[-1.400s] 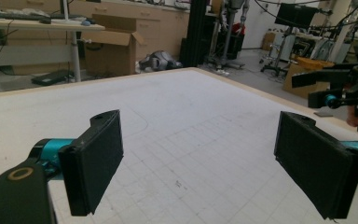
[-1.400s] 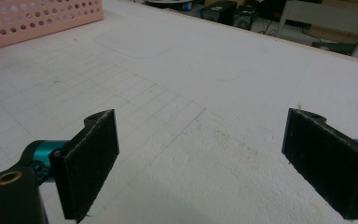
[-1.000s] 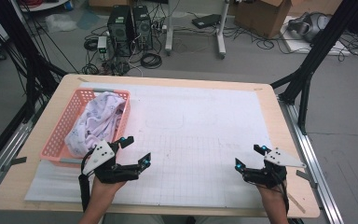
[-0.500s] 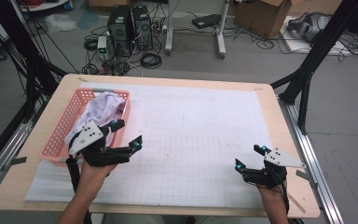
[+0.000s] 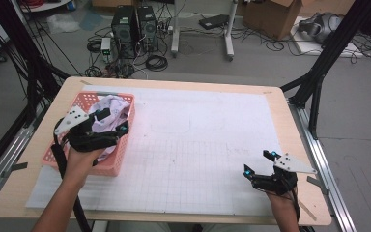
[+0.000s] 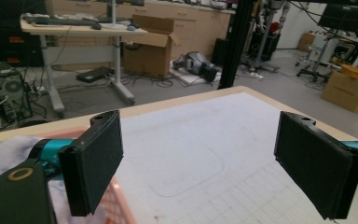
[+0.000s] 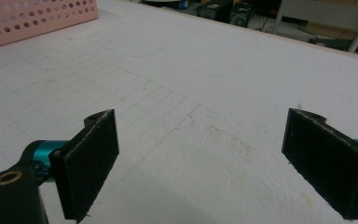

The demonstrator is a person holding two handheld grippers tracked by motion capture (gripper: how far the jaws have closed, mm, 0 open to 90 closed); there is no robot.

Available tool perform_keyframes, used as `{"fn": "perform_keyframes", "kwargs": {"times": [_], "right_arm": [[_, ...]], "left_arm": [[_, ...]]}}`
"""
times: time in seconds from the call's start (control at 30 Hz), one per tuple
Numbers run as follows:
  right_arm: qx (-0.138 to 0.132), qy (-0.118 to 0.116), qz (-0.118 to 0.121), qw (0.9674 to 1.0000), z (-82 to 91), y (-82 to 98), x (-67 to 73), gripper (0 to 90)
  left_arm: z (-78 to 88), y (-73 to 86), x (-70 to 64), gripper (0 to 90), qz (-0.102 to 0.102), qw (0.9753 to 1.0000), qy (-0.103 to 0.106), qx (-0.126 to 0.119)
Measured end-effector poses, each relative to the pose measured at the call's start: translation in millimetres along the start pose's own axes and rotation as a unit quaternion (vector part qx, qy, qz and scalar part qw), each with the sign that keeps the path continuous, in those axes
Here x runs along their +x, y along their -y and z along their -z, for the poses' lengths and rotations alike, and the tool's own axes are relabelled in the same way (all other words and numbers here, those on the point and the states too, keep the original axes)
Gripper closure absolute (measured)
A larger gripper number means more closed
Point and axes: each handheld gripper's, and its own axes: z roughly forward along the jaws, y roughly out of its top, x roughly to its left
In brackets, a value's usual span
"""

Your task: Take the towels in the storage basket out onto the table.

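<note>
I hold my left tongs wide open and empty over the crumpled white cloth in the pink basket, my right tongs equally open above the worktop.

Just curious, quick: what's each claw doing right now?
Left gripper: open, holding nothing, over the pink basket.
Right gripper: open, holding nothing.

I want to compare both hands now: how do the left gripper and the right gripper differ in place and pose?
The left gripper hovers over the pink basket of cloth; the right gripper sits low over the bare white mat. The left is far up the table, the right near its front edge. Both are open and hold nothing.
</note>
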Motion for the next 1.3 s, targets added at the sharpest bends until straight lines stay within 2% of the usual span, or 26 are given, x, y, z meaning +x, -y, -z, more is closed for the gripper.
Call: {"fn": "perform_keyframes", "kwargs": {"times": [0.13,0.27,0.33,0.43,0.53,0.67,0.7,0.73,0.83,0.93,0.97,1.0,1.03,1.07,1.3], "right_arm": [[0.000,0.000,0.000,1.0000,0.5,0.0,0.2,9.3],[0.001,0.000,-0.001,1.0000,0.4,0.7,-0.4,9.3],[0.002,0.000,-0.002,1.0000,0.8,0.8,-0.2,9.3],[0.002,0.001,-0.001,1.0000,1.1,1.0,-0.5,9.3],[0.003,0.002,0.000,1.0000,1.2,1.5,-0.9,9.3],[0.005,0.002,-0.002,1.0000,1.6,2.1,-1.6,9.3],[0.005,0.002,-0.004,1.0000,1.5,2.3,-1.4,9.3],[0.005,0.002,-0.004,1.0000,1.5,2.3,-1.5,9.3],[0.004,0.001,-0.002,1.0000,1.1,2.4,-1.1,9.3],[0.006,0.000,-0.002,1.0000,1.0,2.5,-0.7,9.3],[0.006,0.000,-0.002,1.0000,1.0,2.5,-0.7,9.3],[0.005,0.000,-0.001,1.0000,0.9,2.4,-0.6,9.3],[0.005,-0.001,-0.002,1.0000,0.8,2.3,-0.6,9.3],[0.005,-0.001,0.000,1.0000,0.8,2.3,-0.7,9.3],[0.005,-0.001,-0.003,1.0000,0.8,3.0,-1.0,9.3]], "left_arm": [[-2.5,-3.3,18.9,15.8,0.001,0.9997,-0.023,0.005],[-6.5,-2.8,35.1,15.8,-0.014,0.9984,-0.045,0.032],[-8.3,-1.1,43.8,15.8,-0.013,0.9975,-0.053,0.045],[-9.5,3.6,58.0,15.8,-0.006,0.9954,-0.072,0.063],[-10.0,10.7,71.4,15.7,0.009,0.9922,-0.092,0.084],[-9.5,18.1,82.6,15.6,0.012,0.9863,-0.115,0.118],[-9.3,21.3,86.2,15.6,0.011,0.9835,-0.124,0.131],[-9.3,21.3,86.2,15.6,0.011,0.9835,-0.124,0.131],[-10.0,26.9,91.1,15.6,0.008,0.9783,-0.136,0.156],[-12.5,35.1,95.6,15.6,0.008,0.9712,-0.146,0.188],[-12.5,35.1,95.6,15.6,0.008,0.9712,-0.146,0.188],[-13.4,38.4,97.0,15.6,0.012,0.9699,-0.147,0.194],[-15.1,43.5,99.4,15.7,0.015,0.9656,-0.151,0.211],[-15.1,43.5,99.4,15.7,0.015,0.9656,-0.151,0.211],[-21.3,52.0,105.0,15.6,0.026,0.9533,-0.156,0.257]]}}
